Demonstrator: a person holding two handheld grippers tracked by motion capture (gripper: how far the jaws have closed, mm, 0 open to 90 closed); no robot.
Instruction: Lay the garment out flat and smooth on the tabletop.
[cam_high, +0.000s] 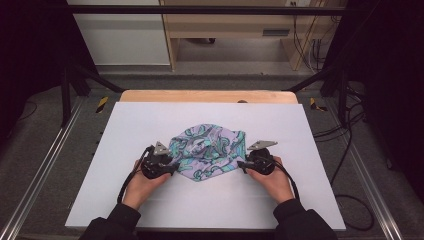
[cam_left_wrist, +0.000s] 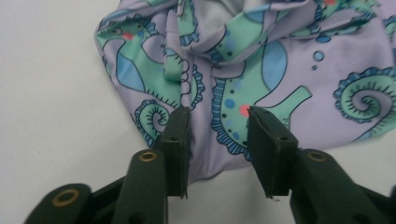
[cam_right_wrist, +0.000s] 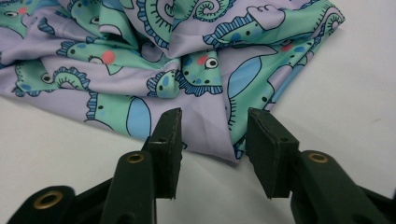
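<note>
From the high view, the patterned cloth (cam_high: 207, 152) lies bunched at the middle of the white table (cam_high: 125, 150), its long axis running side to side. The left gripper (cam_high: 174, 169) sits at the cloth's left end and the right gripper (cam_high: 240, 165) at its right end, each pointing inward, so both hands are about equally near.

In the left gripper view, the cloth's near edge lies straight ahead of the jaws and partly between them. The jaws stand partly open on either side of a fold of fabric; the pads do not yet press on it.

In the right gripper view, a corner of the cloth (cam_right_wrist: 219, 135) reaches into the gap between the jaws. They too stand partly open, with nothing clamped. I judge that a slight push toward the cloth and a squeeze would catch each end.
</note>
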